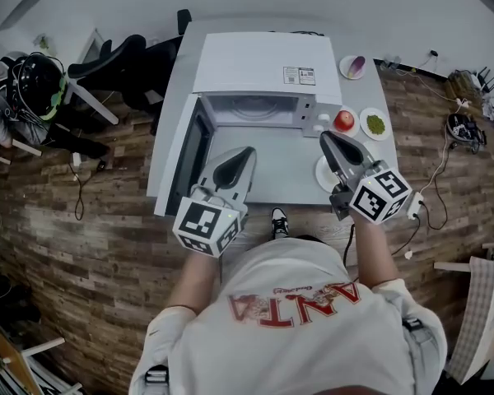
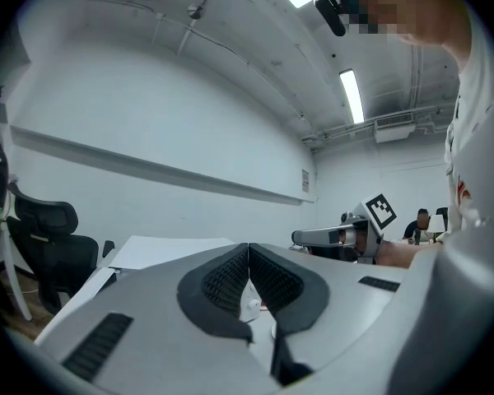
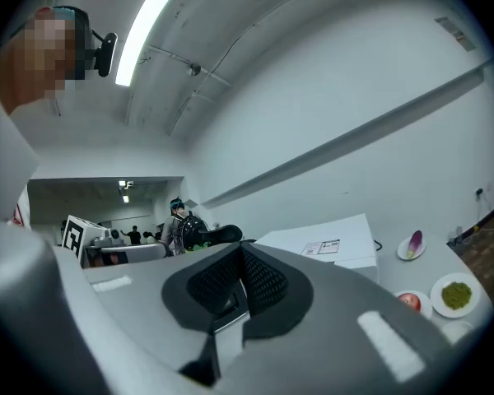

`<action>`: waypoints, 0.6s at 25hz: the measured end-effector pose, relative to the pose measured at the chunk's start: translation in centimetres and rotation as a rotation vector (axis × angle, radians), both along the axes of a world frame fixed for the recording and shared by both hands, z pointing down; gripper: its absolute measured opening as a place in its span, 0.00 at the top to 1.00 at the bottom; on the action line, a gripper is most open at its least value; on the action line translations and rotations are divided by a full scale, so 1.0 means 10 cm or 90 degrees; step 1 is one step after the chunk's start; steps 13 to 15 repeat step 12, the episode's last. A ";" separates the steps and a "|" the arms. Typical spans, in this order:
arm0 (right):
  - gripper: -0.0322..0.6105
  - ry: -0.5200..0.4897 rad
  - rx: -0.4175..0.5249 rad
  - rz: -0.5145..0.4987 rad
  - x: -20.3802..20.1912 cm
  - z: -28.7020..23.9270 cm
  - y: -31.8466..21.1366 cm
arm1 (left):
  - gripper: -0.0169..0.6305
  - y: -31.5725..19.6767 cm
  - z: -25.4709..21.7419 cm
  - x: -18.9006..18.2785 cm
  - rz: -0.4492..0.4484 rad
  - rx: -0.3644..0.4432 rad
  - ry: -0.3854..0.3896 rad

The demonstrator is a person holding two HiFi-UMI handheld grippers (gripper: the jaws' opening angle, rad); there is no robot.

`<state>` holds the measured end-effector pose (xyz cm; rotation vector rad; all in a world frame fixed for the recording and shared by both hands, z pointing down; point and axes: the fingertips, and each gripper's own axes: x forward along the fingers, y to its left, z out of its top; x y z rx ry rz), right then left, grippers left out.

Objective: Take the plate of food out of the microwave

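Grey plastic left gripper (image 1: pixel 244 152) and right gripper (image 1: pixel 324 136) press their ribbed black pads (image 2: pixel 222 285) together, empty. Boxy white microwave (image 1: pixel 259 68) stands open beyond.

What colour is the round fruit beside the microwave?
The fruit is red; the head view shows it best.

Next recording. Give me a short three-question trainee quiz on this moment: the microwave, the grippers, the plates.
1. True or false: the microwave has its door swung open.
2. The left hand-held gripper holds: A) a plate B) nothing, jaws together C) a spoon.
3. What colour is the food on the plate nearest the right edge of the table?
Key: 1 true; 2 B; 3 green.
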<state>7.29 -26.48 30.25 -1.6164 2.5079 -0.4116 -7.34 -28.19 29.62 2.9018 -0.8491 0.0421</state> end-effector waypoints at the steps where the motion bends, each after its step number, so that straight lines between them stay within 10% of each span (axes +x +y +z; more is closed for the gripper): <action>1: 0.95 0.001 -0.002 -0.007 -0.03 0.01 0.00 | 0.96 0.00 0.00 0.00 -0.001 -0.001 0.002; 15: 0.95 0.008 -0.004 -0.012 -0.03 -0.01 -0.02 | 0.96 -0.02 -0.01 0.01 -0.002 -0.002 0.008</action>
